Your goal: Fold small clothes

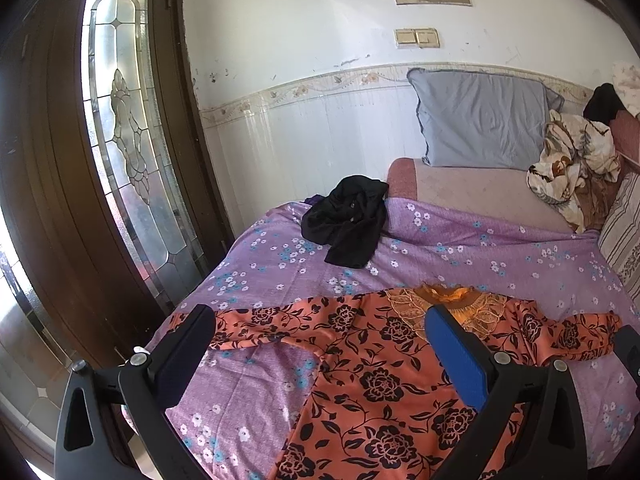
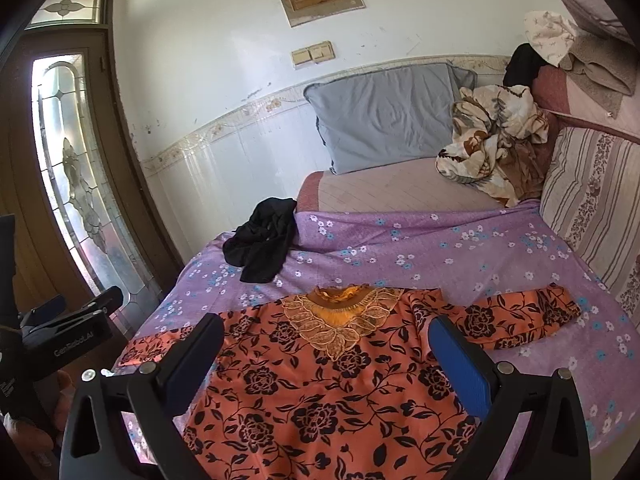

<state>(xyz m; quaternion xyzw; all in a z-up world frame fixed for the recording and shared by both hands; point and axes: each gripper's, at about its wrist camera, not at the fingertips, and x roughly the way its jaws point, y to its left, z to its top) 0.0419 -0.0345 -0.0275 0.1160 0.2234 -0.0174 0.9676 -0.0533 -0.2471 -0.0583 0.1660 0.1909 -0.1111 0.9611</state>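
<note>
1. My left gripper (image 1: 320, 344) and right gripper (image 2: 326, 344) both hang just above the near end of the bed (image 2: 400, 248), fingers spread apart, holding nothing.
2. Under them the orange floral top (image 2: 320, 392) lies flat and face up on the purple sheet, both sleeves stretched out left and right, collar at the far side. I judge folding hasn't begun; sleeves and body are all left.
3. Farther back, a crumpled black garment (image 1: 348, 224) waits unfolded, left of centre.
4. Farthest, a grey pillow (image 2: 384, 116) leans on the wall.
</note>
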